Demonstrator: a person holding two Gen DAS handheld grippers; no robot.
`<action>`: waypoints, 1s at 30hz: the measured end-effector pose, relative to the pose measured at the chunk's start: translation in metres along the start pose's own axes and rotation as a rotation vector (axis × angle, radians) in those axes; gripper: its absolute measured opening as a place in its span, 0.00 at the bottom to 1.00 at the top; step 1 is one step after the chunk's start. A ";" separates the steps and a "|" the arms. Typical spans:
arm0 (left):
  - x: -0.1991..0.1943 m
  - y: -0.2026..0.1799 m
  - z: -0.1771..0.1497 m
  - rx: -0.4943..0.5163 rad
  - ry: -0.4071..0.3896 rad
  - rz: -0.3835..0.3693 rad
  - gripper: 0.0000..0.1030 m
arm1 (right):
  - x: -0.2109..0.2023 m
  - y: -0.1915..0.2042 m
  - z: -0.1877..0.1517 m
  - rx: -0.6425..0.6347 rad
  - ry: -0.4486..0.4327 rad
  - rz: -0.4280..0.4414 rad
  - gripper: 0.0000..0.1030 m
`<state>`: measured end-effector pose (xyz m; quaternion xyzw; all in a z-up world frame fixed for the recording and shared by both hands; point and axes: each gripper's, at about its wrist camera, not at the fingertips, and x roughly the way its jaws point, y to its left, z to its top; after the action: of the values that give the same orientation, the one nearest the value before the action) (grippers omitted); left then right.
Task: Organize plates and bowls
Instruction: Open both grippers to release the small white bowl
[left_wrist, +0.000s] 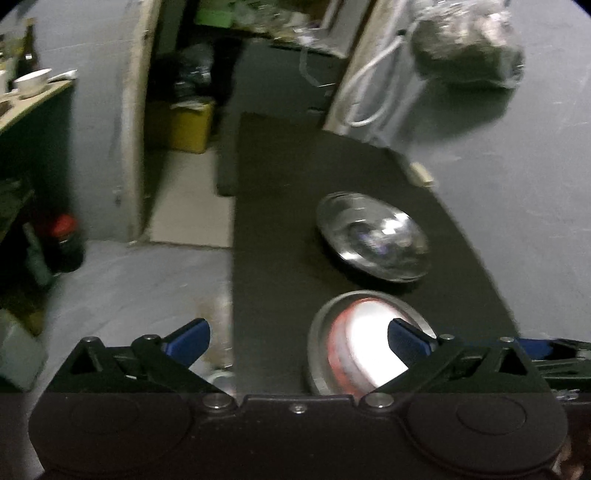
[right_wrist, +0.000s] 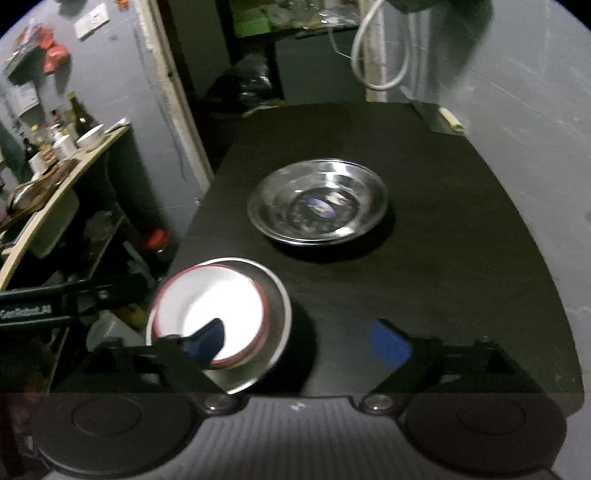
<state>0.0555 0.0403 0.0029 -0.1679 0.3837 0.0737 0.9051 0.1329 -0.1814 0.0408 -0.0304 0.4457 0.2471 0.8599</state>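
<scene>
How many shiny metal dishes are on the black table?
2. One metal bowl sits alone toward the back of the table. One metal plate sits at the near left edge, under a white red-rimmed plate.

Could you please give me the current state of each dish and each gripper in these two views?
Steel bowl: upright, empty, alone on the black table.
White red-rimmed bowl: upright, nested in the steel plate.
Steel plate: flat near the table's front left edge, under the white bowl.
Left gripper: open, holding nothing.
Right gripper: open, holding nothing.
</scene>
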 end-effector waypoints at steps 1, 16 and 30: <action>0.001 0.002 0.000 -0.003 0.011 0.025 0.99 | 0.001 -0.003 0.000 0.003 0.008 -0.009 0.99; 0.027 -0.005 -0.006 0.095 0.147 0.146 0.99 | 0.034 -0.018 0.003 -0.028 0.144 -0.037 1.00; 0.043 -0.028 -0.010 0.206 0.178 0.257 0.99 | 0.057 -0.015 0.013 -0.145 0.204 -0.015 1.00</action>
<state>0.0857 0.0112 -0.0274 -0.0299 0.4863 0.1341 0.8629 0.1773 -0.1683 0.0013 -0.1207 0.5118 0.2677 0.8074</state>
